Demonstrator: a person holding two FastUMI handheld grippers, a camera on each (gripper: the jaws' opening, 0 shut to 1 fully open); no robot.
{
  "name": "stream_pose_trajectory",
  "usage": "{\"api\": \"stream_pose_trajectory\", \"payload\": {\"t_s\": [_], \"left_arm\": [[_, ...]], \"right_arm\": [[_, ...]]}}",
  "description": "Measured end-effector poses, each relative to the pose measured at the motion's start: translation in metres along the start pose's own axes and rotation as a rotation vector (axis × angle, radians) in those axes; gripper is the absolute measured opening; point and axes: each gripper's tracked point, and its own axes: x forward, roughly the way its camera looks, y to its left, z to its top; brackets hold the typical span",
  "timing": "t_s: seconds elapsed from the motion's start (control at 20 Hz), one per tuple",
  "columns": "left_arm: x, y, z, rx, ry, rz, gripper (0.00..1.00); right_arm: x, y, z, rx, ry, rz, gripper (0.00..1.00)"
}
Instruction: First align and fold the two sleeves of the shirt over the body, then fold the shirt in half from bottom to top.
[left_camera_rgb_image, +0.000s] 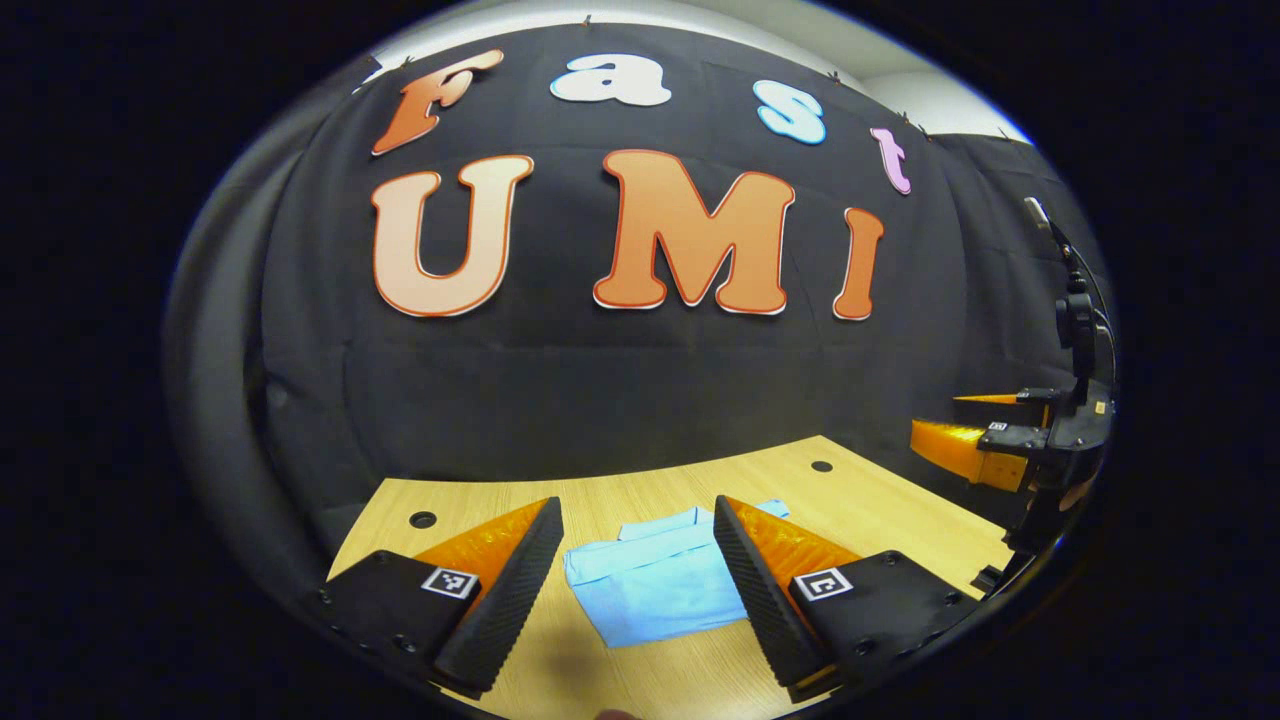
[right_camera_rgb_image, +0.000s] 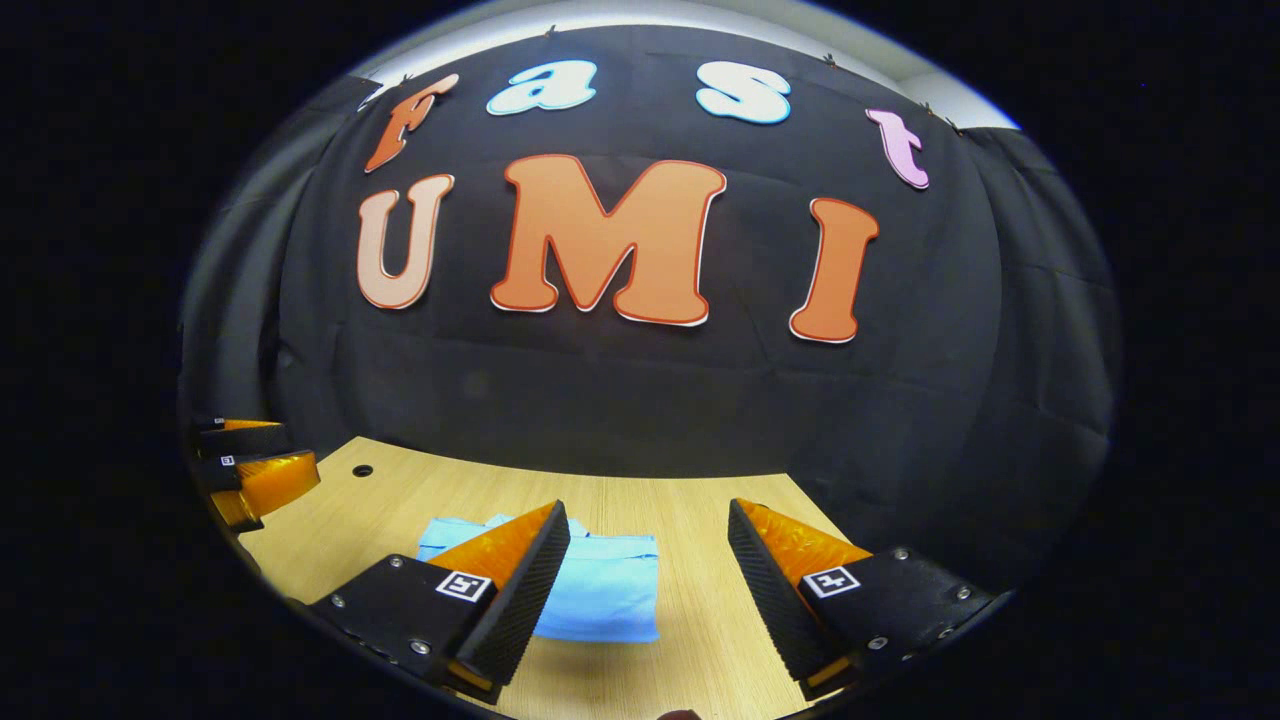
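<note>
Two grippers are hovering above a light wooden table (left_camera_rgb_image: 880, 500) with nothing between their fingers. The left gripper (left_camera_rgb_image: 638, 575) is holding its jaws spread wide, and the pale blue cotton shirt (left_camera_rgb_image: 655, 585), already folded into a compact rectangle, is lying flat on the table below the gap, nearer the right finger. In the left gripper view the right gripper (left_camera_rgb_image: 975, 430) is showing at the far right edge, raised off the table, its fingers parted. In the right gripper view the right gripper (right_camera_rgb_image: 648, 580) is likewise gaping, released, with the folded shirt (right_camera_rgb_image: 600, 595) sitting to the left, partly behind its left finger. The left gripper (right_camera_rgb_image: 245, 470) is appearing at the left edge there, well apart from the shirt. Small dark round holes (left_camera_rgb_image: 422, 519) are dotting the far part of the tabletop.
</note>
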Motion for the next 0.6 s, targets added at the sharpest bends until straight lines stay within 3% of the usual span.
{"api": "stream_pose_trajectory", "payload": {"t_s": [0.4,0.45,0.6], "left_arm": [[-0.076,-0.025,0.037,0.094,-0.183,0.181,0.99],[-0.090,-0.033,0.035,0.088,-0.185,0.196,0.95],[-0.132,-0.067,0.026,0.032,-0.188,0.226,0.99]], "right_arm": [[-0.052,0.010,0.000,-0.030,-0.045,0.166,0.99],[-0.064,0.006,-0.001,-0.027,-0.051,0.191,0.99],[-0.093,-0.006,-0.001,-0.032,-0.078,0.237,0.99]]}}
